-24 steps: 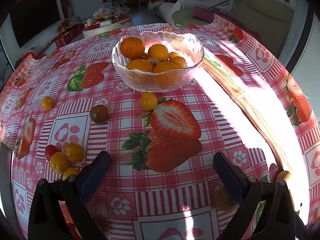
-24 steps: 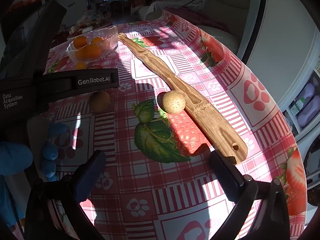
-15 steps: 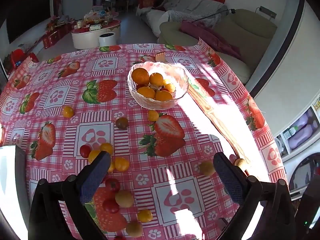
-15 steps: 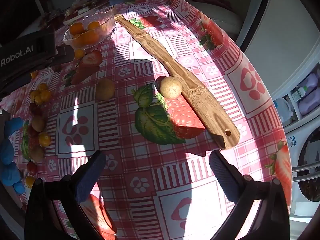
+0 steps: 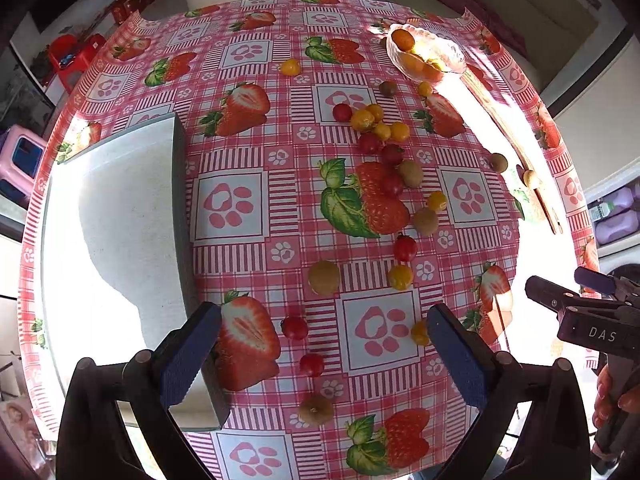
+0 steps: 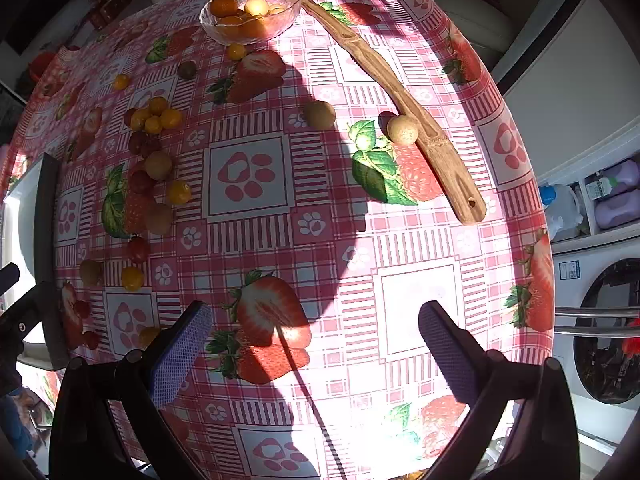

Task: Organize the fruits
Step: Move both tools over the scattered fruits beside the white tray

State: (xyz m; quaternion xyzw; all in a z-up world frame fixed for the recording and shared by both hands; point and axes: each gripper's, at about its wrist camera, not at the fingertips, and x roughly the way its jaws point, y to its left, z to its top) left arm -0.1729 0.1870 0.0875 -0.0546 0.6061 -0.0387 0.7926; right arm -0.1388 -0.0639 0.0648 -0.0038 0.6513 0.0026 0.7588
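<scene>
A glass bowl (image 5: 426, 58) of oranges stands at the far right of the table; it also shows in the right wrist view (image 6: 252, 12). Several small loose fruits, red, yellow and brown, lie scattered over the tablecloth, such as a brown one (image 5: 324, 277) and a red one (image 5: 294, 327). A beige round fruit (image 6: 402, 130) rests against a long wooden piece (image 6: 400, 100). My left gripper (image 5: 320, 344) is open and empty, high above the near table. My right gripper (image 6: 316, 346) is open and empty, also high above the table.
A white box or tray (image 5: 120, 240) with a dark rim sits on the left of the table. The table's right edge (image 6: 536, 200) borders a shelf with bottles and a washing machine. The other gripper's body (image 5: 592, 320) shows at the right.
Both grippers have pulled up and back from the table, so much more of it shows. Both stay open and empty.
</scene>
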